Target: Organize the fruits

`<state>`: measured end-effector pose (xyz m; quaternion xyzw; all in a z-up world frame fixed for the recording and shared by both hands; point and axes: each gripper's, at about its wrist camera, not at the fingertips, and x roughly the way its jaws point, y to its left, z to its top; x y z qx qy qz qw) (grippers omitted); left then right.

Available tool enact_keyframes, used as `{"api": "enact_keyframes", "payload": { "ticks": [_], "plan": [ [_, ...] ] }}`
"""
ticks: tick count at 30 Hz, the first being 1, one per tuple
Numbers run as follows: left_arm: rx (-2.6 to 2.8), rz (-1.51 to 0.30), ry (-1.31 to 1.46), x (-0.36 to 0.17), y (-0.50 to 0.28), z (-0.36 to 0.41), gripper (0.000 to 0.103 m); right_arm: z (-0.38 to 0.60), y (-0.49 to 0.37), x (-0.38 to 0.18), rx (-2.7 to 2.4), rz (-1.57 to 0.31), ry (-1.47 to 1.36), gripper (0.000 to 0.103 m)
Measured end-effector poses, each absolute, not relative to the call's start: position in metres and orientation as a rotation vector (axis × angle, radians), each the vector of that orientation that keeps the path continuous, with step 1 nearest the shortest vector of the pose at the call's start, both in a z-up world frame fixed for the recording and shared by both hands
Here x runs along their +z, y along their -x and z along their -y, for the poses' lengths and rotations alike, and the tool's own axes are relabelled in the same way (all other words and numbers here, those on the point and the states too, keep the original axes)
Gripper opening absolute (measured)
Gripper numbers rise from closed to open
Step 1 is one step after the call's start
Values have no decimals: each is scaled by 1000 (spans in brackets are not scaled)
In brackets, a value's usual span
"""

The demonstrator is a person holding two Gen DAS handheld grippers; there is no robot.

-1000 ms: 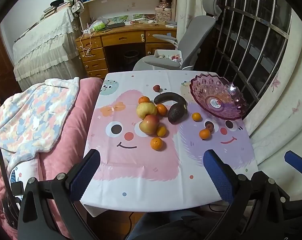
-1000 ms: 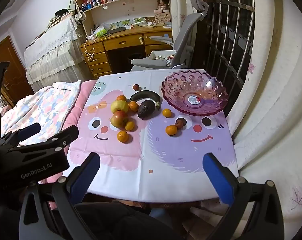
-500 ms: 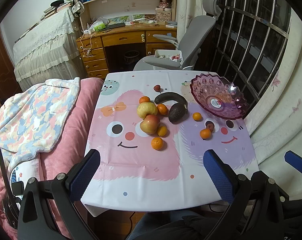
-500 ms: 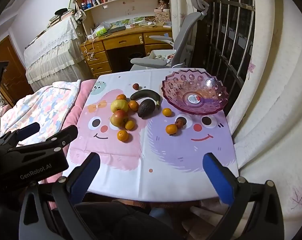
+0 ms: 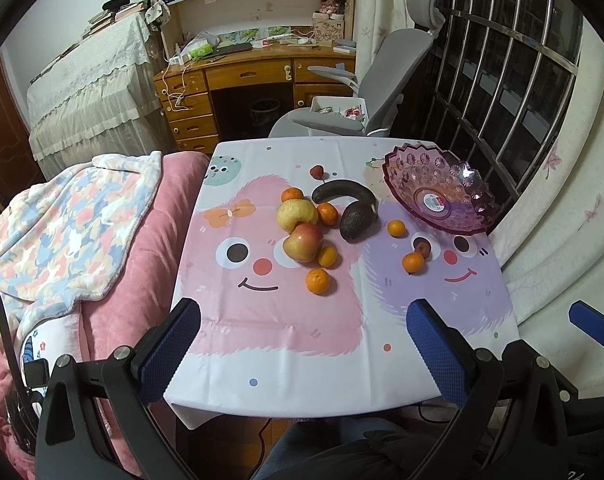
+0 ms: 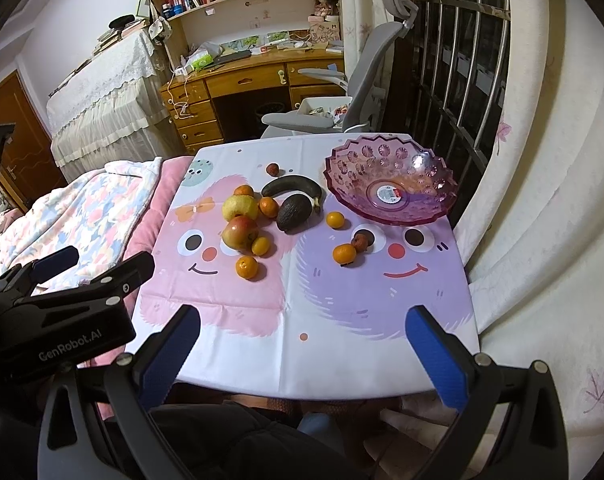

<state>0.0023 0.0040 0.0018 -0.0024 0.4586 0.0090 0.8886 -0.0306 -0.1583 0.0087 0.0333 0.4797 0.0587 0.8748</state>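
Note:
Fruit lies on a cartoon tablecloth (image 5: 286,332): a red apple (image 5: 302,242), a yellow pear (image 5: 296,214), a dark avocado (image 5: 356,220), a blackened banana (image 5: 344,193), several small oranges such as one in front (image 5: 317,281), and a small red fruit (image 5: 317,171). An empty purple glass bowl (image 5: 438,188) stands at the far right; in the right wrist view the bowl (image 6: 390,180) and apple (image 6: 240,232) also show. My left gripper (image 5: 304,344) and right gripper (image 6: 302,344) are open and empty over the table's near edge.
A bed with a pink and patterned blanket (image 5: 74,232) lies against the table's left side. A grey office chair (image 5: 366,92) and wooden desk (image 5: 246,76) stand beyond the table. A barred window (image 5: 514,80) and curtain are on the right.
Both views have shifted very slightly; the fruit and bowl have not moved. Both grippers stay open.

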Motion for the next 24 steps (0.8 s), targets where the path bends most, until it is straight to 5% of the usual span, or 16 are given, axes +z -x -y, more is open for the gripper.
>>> {"api": "enact_keyframes", "payload": {
  "ticks": [24],
  "plan": [
    [-5, -1015, 7, -16, -8, -25, 102, 143, 24, 0, 90, -1003, -58, 103]
  ]
}}
